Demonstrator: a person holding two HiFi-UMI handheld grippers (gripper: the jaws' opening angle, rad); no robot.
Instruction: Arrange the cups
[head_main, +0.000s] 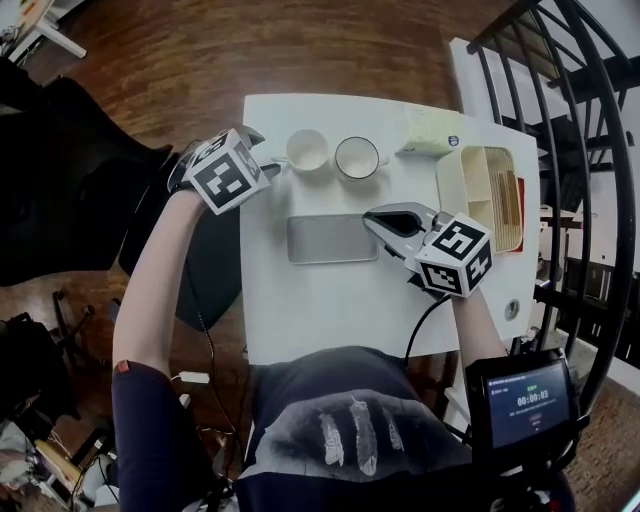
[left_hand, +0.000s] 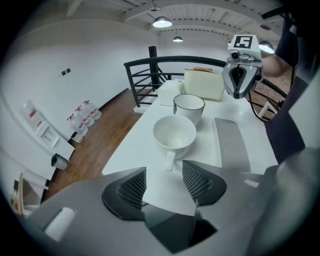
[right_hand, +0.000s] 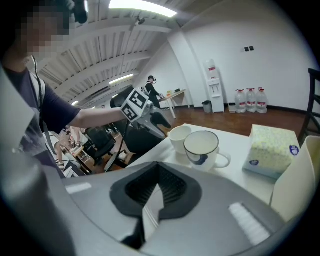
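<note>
Two cups stand side by side at the far side of the white table (head_main: 330, 300). The plain white cup (head_main: 307, 150) (left_hand: 174, 134) (right_hand: 178, 136) is on the left, its handle turned toward my left gripper. To its right is a white cup with a dark rim (head_main: 356, 158) (left_hand: 189, 106) (right_hand: 202, 146). My left gripper (head_main: 265, 160) (left_hand: 164, 182) is open, its fingertips just short of the plain cup's handle, nothing between them. My right gripper (head_main: 378, 221) (right_hand: 155, 192) is shut and empty, held over the table in front of the rimmed cup.
A flat grey tray (head_main: 332, 238) (left_hand: 231, 142) lies on the table before the cups. A tissue box (head_main: 430, 132) (right_hand: 272, 150) sits at the far right. A cream holder (head_main: 490, 195) with wooden pieces stands by the right edge. A black railing (head_main: 590, 120) runs beyond it.
</note>
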